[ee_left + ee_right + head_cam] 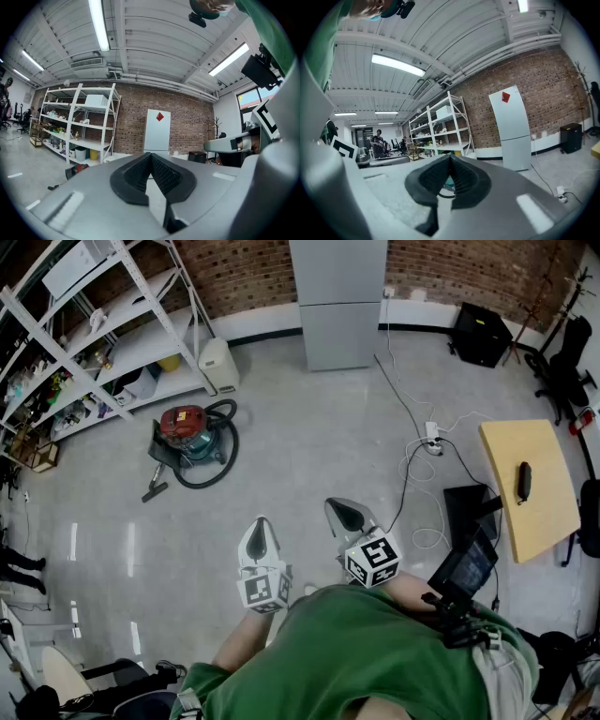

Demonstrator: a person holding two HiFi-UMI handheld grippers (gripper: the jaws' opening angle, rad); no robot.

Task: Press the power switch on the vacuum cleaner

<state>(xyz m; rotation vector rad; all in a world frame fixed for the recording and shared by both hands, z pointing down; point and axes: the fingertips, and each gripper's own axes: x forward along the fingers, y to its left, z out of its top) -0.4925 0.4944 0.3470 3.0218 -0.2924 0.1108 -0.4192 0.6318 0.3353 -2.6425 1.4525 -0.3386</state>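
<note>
Glossy grey floor [309, 456] holds the round red vacuum cleaner [185, 427], well ahead. My left gripper [259, 538] and right gripper [349, 517] press ribbed black pads [164, 176] together, empty.

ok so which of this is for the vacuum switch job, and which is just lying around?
Job: vacuum cleaner, far across the floor; left gripper and right gripper, both shut and empty.
Lying about: shelves, fridge, power strip, table.
</note>
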